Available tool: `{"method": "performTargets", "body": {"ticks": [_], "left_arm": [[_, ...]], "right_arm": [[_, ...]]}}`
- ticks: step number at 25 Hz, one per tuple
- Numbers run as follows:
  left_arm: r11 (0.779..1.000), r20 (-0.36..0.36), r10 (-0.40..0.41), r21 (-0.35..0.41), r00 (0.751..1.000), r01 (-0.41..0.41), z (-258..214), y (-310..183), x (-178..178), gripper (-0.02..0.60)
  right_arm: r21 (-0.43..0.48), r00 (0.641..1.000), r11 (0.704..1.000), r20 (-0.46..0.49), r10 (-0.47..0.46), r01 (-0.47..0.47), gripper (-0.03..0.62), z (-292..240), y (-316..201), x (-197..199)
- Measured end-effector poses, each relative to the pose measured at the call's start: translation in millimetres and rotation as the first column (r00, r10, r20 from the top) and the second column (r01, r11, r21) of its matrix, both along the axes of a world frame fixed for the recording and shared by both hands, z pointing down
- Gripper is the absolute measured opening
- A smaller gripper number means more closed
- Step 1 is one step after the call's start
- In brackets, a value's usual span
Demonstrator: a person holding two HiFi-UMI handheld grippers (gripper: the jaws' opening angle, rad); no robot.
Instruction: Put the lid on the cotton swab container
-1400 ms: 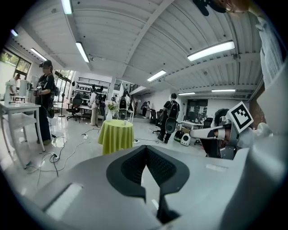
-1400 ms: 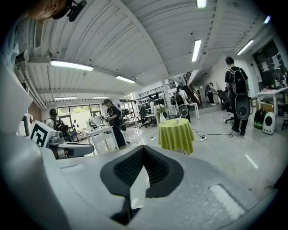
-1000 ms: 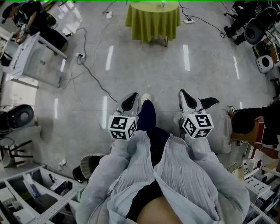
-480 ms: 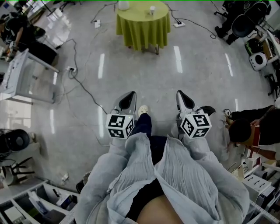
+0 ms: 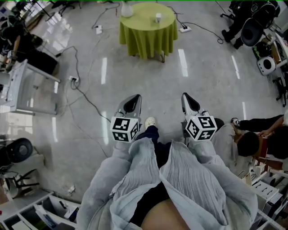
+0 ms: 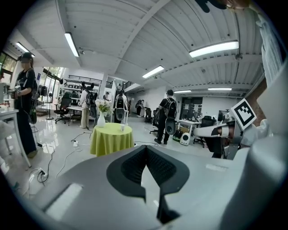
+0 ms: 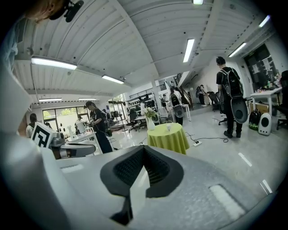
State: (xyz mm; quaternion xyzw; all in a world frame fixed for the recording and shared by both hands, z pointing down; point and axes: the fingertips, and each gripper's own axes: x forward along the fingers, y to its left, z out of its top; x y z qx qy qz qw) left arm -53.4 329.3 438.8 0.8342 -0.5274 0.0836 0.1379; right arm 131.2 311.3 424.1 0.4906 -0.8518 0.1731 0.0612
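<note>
Head view looks down on a grey floor. At 9 o'clock a black cable (image 5: 85,96) trails across it. The left gripper (image 5: 132,102) points toward 12 o'clock, jaws pressed together on nothing, as the left gripper view confirms. Far ahead at 12 o'clock stands a round table (image 5: 146,36) under a yellow-green cloth. On its top, a white vase (image 5: 127,9) sits at 10 o'clock and a small white container (image 5: 158,17) near 1 o'clock, well apart from both grippers; its lid cannot be made out. The right gripper (image 5: 189,101) is likewise closed and empty. A seated person (image 5: 252,141) is at 4 o'clock.
</note>
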Motion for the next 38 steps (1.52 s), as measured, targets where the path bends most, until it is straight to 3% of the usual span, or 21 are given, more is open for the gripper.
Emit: {"method": "performTargets", "body": {"ticks": [19, 27, 38], "left_arm": [[0.999, 0.012, 0.041, 0.003, 0.999, -0.041, 8.0, -98.1, -38.6, 0.017], [0.999, 0.025, 0.044, -0.030, 0.999, -0.043, 14.6, -104.7, -56.8, 0.017], [0.997, 0.007, 0.030, -0.069, 1.000, -0.029, 29.4, -112.1, -62.6, 0.017]], "right_arm": [[-0.038, 1.000, 0.999, 0.011, 0.023, -0.022, 0.002, 19.4, -90.1, -45.2], [-0.066, 1.000, 0.998, 0.025, -0.002, 0.003, 0.002, 26.3, -100.1, -71.9], [-0.119, 1.000, 0.993, 0.018, 0.006, -0.004, 0.002, 41.2, -112.2, -69.6]]}}
